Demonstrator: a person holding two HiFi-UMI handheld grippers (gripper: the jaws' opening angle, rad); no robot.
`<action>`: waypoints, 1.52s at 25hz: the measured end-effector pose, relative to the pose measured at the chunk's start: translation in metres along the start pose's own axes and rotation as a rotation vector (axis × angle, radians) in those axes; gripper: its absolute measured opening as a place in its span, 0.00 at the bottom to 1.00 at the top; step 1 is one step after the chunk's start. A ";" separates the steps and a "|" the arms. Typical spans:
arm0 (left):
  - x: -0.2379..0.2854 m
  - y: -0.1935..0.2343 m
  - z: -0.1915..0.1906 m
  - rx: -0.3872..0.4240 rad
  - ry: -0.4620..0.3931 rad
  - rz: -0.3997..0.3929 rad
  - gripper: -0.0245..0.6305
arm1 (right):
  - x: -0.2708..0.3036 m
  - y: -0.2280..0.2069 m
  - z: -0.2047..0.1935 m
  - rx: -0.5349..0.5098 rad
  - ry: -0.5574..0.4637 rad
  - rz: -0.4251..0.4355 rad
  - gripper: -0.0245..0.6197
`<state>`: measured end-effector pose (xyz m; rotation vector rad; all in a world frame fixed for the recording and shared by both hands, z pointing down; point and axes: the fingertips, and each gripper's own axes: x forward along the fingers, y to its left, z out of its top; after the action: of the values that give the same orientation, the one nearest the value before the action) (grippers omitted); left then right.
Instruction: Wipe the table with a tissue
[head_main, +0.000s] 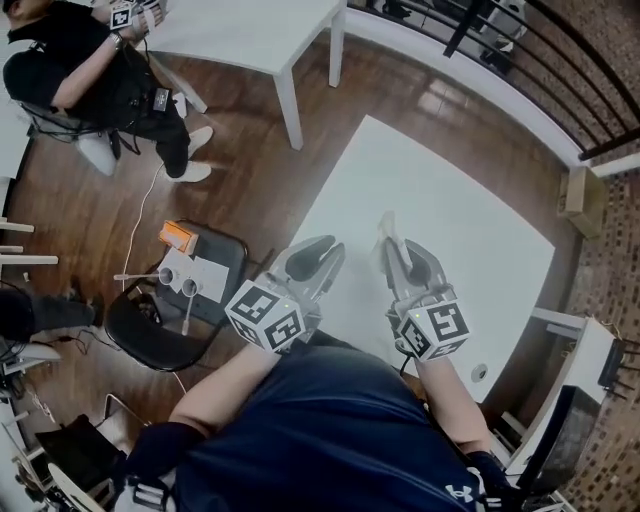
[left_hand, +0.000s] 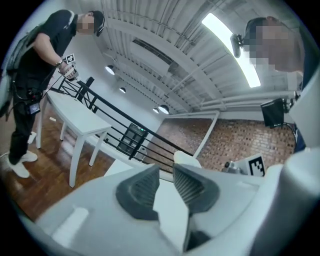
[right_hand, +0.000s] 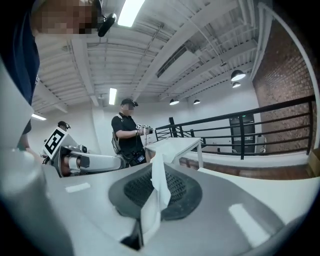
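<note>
The white table (head_main: 480, 230) lies below both grippers, its top bare. My right gripper (head_main: 392, 248) is shut on a white tissue (head_main: 387, 232), which sticks up as a thin strip past the jaw tips. The right gripper view shows the tissue (right_hand: 159, 182) pinched between the dark ribbed pads (right_hand: 182, 192). My left gripper (head_main: 322, 258) hangs beside it over the table's near left edge, open, with nothing between its pads (left_hand: 142, 192); only the table shows through the gap. Both grippers point up, off the table top.
A second white table (head_main: 260, 35) stands at the far left with a seated person (head_main: 90, 70) beside it. A black chair (head_main: 175, 310) holding small items is left of me. A black railing (head_main: 560, 60) runs behind the table, and the floor is wood.
</note>
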<state>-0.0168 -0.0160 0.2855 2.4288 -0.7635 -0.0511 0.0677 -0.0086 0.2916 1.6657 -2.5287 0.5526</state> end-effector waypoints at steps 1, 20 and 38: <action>0.002 -0.010 -0.003 0.015 -0.001 0.002 0.17 | -0.011 -0.002 0.003 0.006 -0.025 0.001 0.06; -0.006 -0.062 -0.011 0.074 -0.038 0.035 0.17 | -0.063 -0.003 0.031 -0.045 -0.145 0.039 0.06; -0.016 -0.063 -0.011 0.071 -0.055 0.047 0.17 | -0.067 0.016 0.038 -0.065 -0.162 0.081 0.06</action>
<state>0.0048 0.0403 0.2583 2.4838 -0.8601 -0.0738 0.0865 0.0428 0.2359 1.6557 -2.7052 0.3487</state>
